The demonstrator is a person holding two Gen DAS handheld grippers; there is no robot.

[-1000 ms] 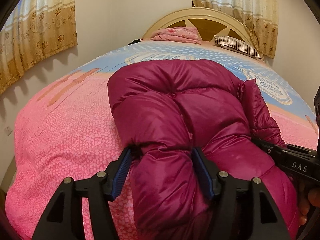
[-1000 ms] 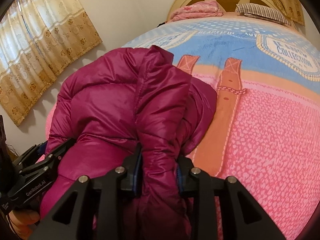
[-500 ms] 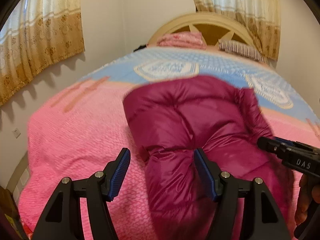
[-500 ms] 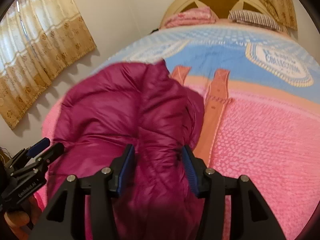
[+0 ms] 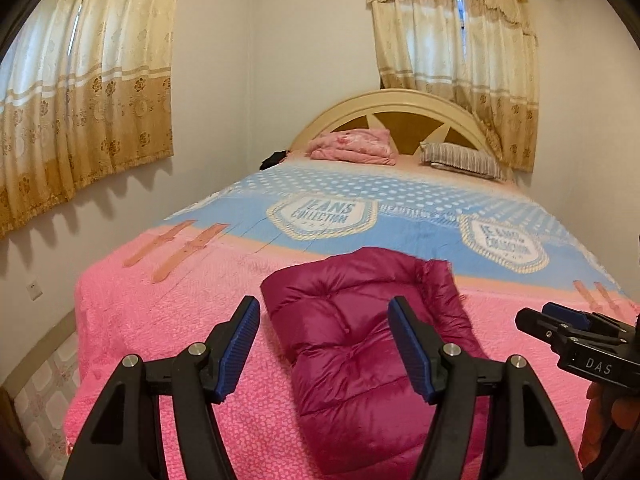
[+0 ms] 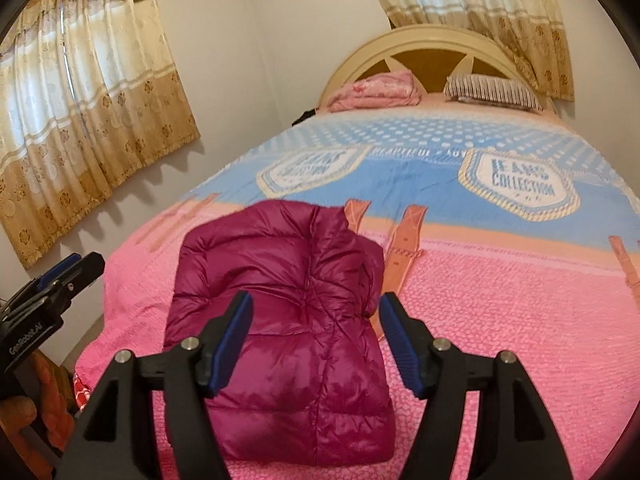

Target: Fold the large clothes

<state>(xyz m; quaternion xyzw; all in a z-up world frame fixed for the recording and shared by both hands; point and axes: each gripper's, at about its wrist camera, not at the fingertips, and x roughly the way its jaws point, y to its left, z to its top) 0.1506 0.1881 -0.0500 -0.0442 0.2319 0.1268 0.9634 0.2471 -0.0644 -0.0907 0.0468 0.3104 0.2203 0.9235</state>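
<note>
Jacket: one magenta puffer jacket (image 6: 288,320), folded into a compact bundle, lies on the pink near end of the bedspread (image 6: 520,320), toward the bed's left edge.
Left gripper: the left gripper (image 5: 324,348) hovers above the jacket, blue-padded jaws standing wide, nothing between the pads.
Right gripper: the right gripper (image 6: 316,340) hangs over the jacket with its jaws opening; the pads press on nothing.
Writing: "JEANS COLLECTION" reads on two badge prints in the bedspread's blue band; a line between them is only partly legible. "DAS" shows on the side of the right gripper in the left wrist view, "GenRobot.AI" on the left gripper in the right wrist view.
Open room: bare bedspread stretches to the jacket's right and beyond it to the headboard (image 5: 404,108); a wall runs close along the bed's left edge.
Count: two curtains (image 5: 80,100), one folded pink blanket (image 5: 352,146), one striped pillow (image 5: 460,160), one wall socket (image 5: 34,289).
</note>
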